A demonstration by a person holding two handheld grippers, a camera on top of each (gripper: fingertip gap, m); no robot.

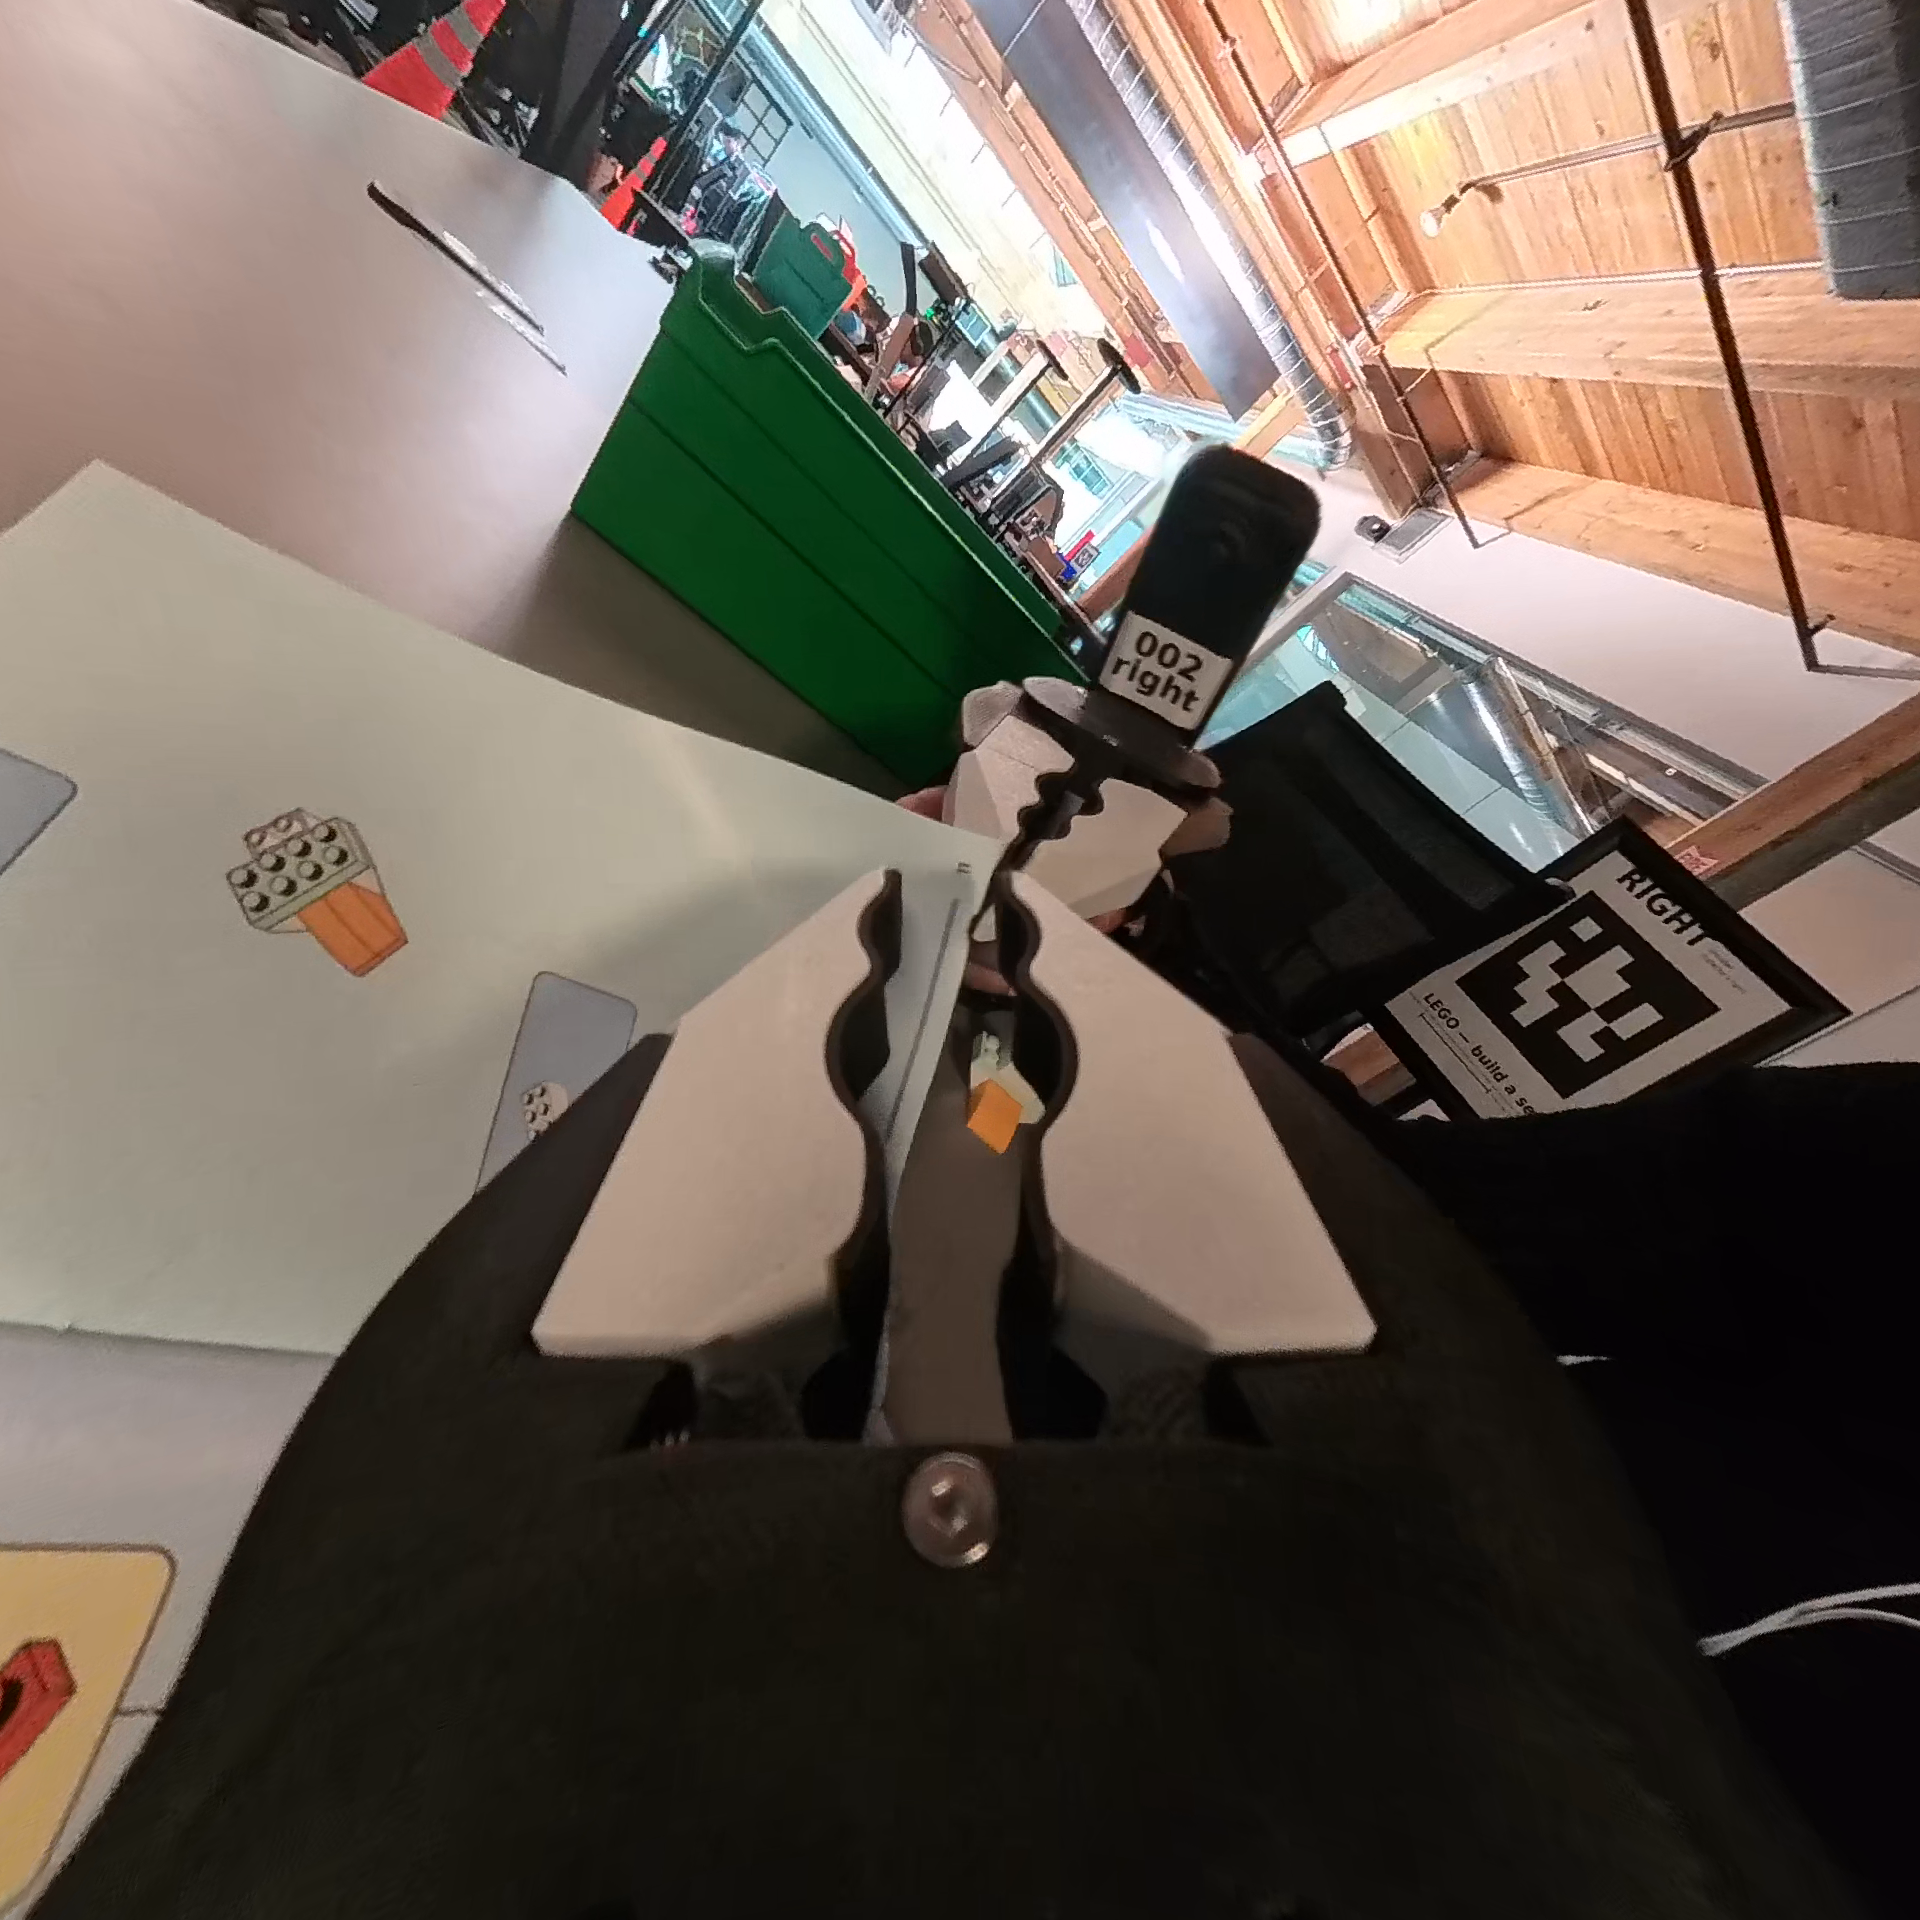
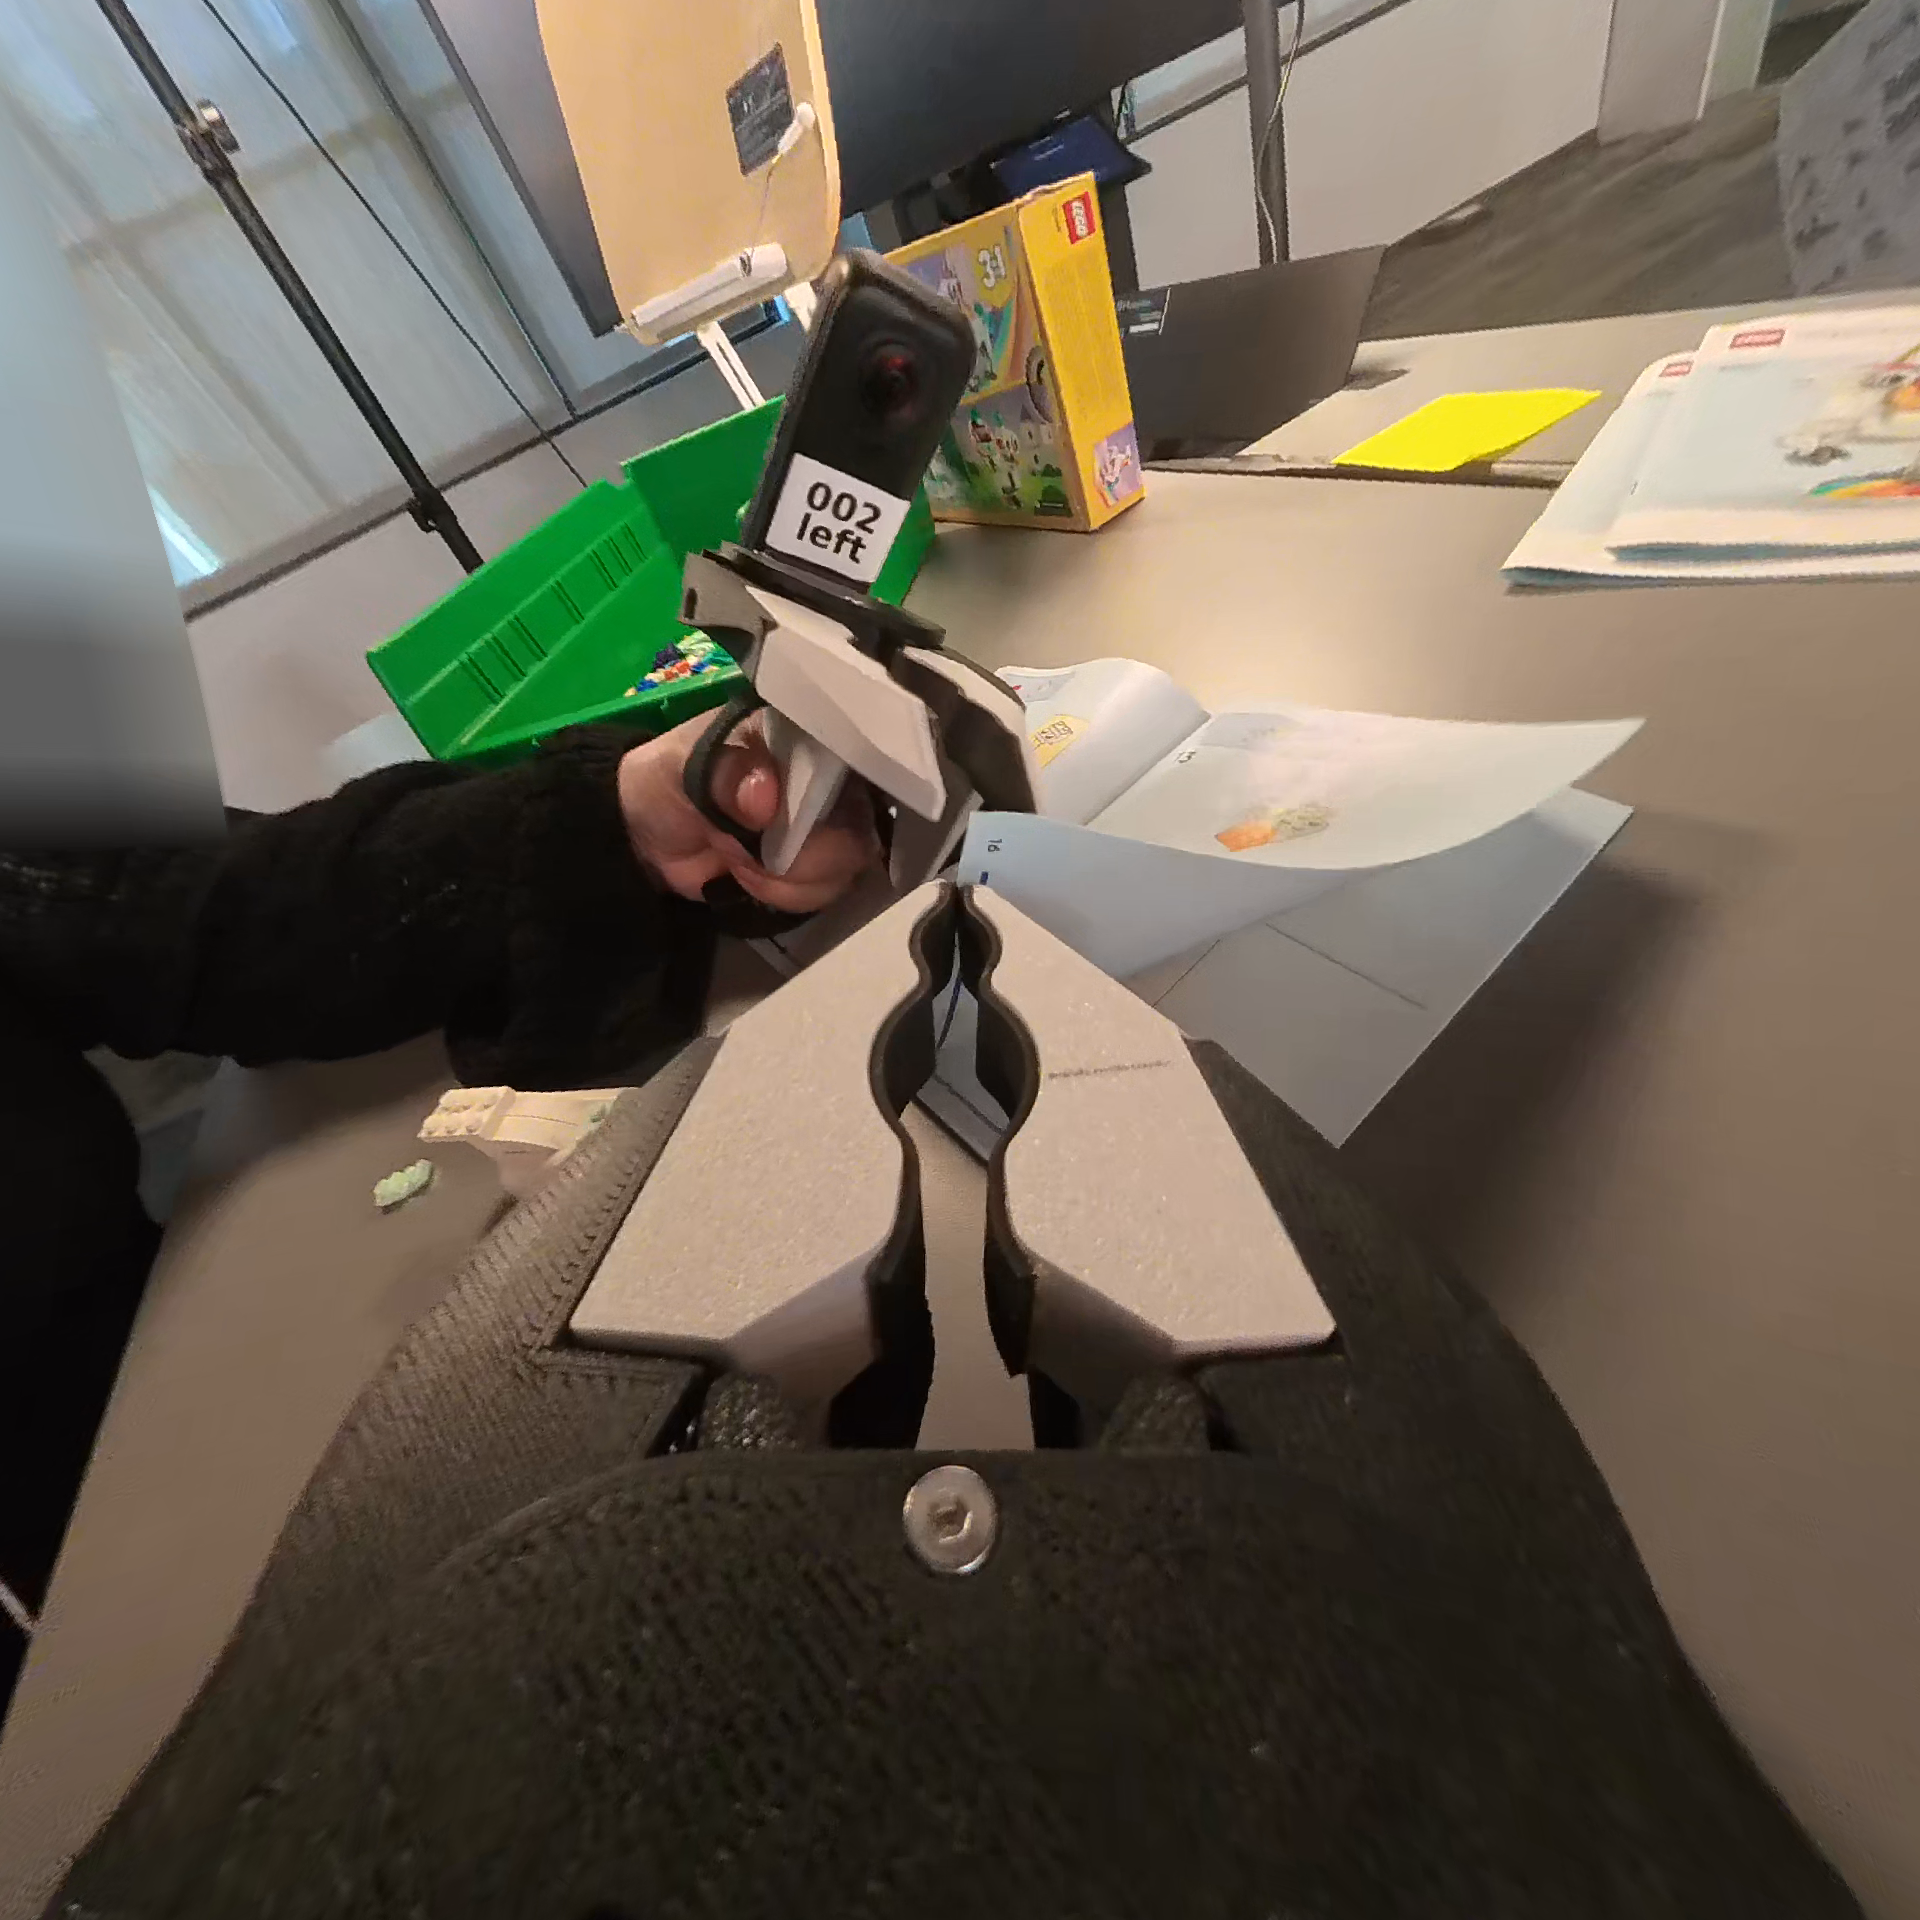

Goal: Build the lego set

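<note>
The open instruction booklet [image 1: 312,727] lies on the grey table. One of its pages [image 2: 1299,831] is lifted and curls up. My right gripper [image 2: 961,899] is shut on that page's near corner; it also shows in the left wrist view [image 1: 992,909]. My left gripper [image 1: 951,899] is partly open, and the page's edge runs through the gap between its fingers. A hand holds it just beyond my right fingertips in the right wrist view [image 2: 977,821]. A small white and orange lego build [image 1: 992,1117] shows through the left gripper's gap. White lego parts [image 2: 499,1127] lie on the table.
A green bin [image 2: 540,644] with loose bricks stands behind the left gripper, also in the left wrist view [image 1: 790,551]. A yellow lego box [image 2: 1039,364], a dark laptop [image 2: 1247,343], a yellow sheet [image 2: 1465,426] and more booklets [image 2: 1766,436] lie farther back. A small green piece [image 2: 403,1184] lies near the white parts. Less than 4 cm separates the two grippers' tips. From either gripper's tips it is about 20 cm to the small green piece [image 2: 403,1184].
</note>
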